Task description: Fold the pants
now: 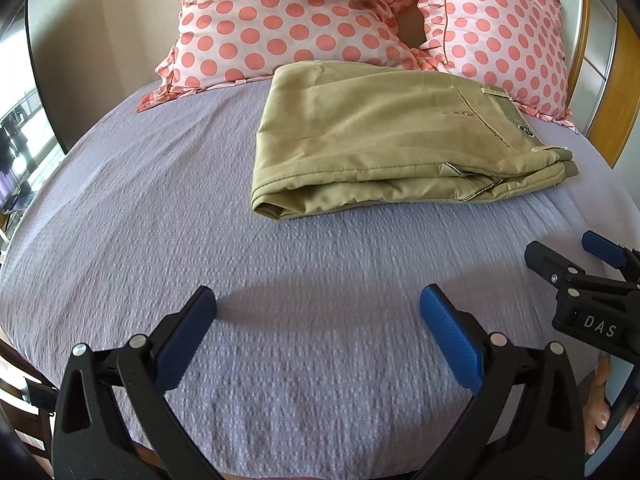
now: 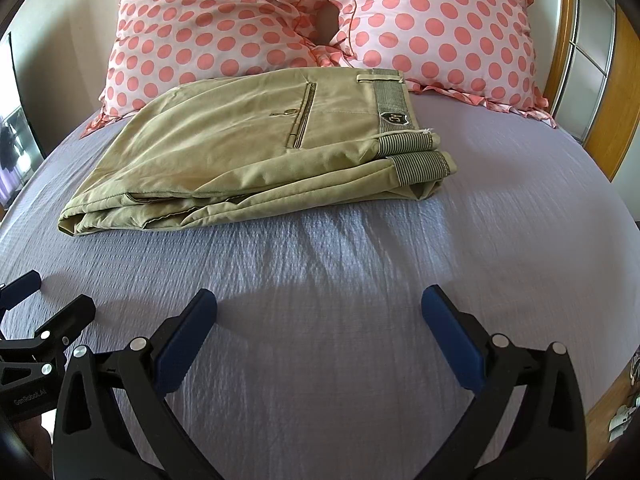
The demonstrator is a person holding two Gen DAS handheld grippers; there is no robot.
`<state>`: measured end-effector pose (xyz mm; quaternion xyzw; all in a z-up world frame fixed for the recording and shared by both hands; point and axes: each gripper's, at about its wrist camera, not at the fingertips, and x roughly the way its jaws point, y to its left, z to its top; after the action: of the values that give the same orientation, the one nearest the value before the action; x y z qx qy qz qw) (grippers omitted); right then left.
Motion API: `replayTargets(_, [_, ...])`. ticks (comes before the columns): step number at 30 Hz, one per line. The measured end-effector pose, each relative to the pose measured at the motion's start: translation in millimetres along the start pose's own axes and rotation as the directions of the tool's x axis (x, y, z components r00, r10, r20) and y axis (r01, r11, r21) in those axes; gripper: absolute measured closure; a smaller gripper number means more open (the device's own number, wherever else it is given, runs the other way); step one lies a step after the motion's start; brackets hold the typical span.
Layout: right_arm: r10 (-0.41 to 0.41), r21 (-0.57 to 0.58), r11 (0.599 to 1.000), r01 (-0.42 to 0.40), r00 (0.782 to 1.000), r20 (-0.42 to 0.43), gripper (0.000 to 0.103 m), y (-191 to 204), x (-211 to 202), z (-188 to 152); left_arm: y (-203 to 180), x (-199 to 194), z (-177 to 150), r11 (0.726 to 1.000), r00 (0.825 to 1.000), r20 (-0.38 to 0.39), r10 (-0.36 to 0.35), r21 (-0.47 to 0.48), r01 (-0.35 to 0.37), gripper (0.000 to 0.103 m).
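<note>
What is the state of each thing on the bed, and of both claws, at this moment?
Khaki pants: folded into a compact stack, lying flat on the bed, held by no claw.
Left claw: open, empty, above the sheet, apart from the pants.
Right claw: open, empty, above the sheet, apart from the pants.
Two polka-dot pillows: propped side by side at the head of the bed.
Lilac bed sheet: spread out, slightly wrinkled.

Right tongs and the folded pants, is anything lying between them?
Only bare purple bedspread lies between the right tongs and khaki pants, in the right wrist view.
</note>
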<state>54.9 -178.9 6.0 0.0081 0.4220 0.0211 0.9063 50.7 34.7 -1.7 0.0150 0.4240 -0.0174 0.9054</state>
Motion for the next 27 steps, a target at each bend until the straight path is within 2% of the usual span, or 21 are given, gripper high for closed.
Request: replayTargets(27, [0.001, -0.001, 1.0, -0.001, 1.0, 0.001, 0.001, -0.1, -0.4, -0.2, 0.7, 1.9, 0.8, 1.0, 1.0, -0.008, -0.002, -0.001, 0.002, 0.002])
